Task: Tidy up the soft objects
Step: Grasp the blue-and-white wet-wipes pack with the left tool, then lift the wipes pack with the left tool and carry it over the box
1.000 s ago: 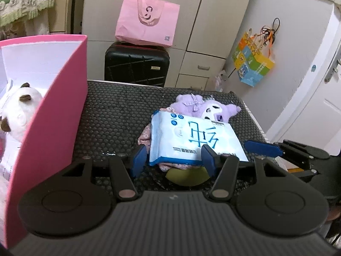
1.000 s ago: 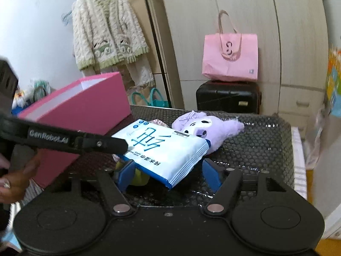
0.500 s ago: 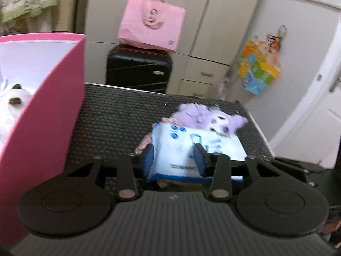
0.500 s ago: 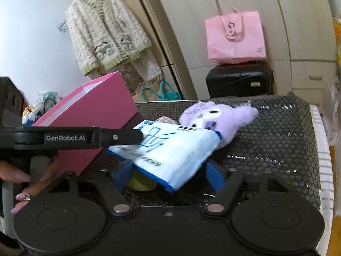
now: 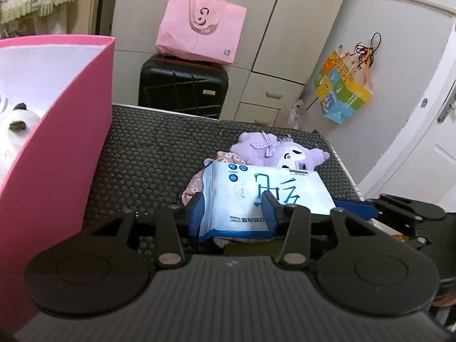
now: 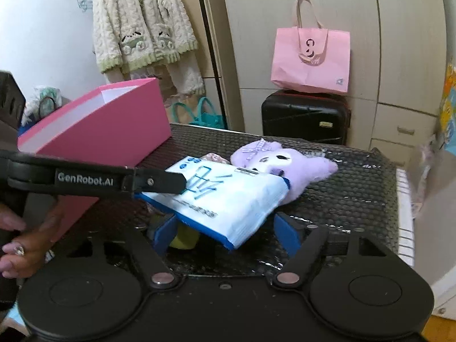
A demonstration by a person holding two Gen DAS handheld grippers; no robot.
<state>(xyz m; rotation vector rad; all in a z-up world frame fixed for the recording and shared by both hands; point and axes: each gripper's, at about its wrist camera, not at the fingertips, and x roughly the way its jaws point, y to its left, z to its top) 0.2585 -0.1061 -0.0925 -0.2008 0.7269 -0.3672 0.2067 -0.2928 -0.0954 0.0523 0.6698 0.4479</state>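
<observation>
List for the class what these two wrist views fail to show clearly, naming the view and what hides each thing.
- Yellow-green object: right wrist view, mostly under the wipes pack; identity unclear.
- Floral fabric item: left wrist view, largely covered by the pack.
- Purple plush: body hidden behind the pack.
- White plush in the pink box: cut off by the left edge and the box wall.
- Small print on the pack: too small.

Tissue pack (image 5: 265,196) on plush toy (image 5: 280,151), mat (image 5: 159,154) beneath; box (image 5: 57,131) left.
</observation>
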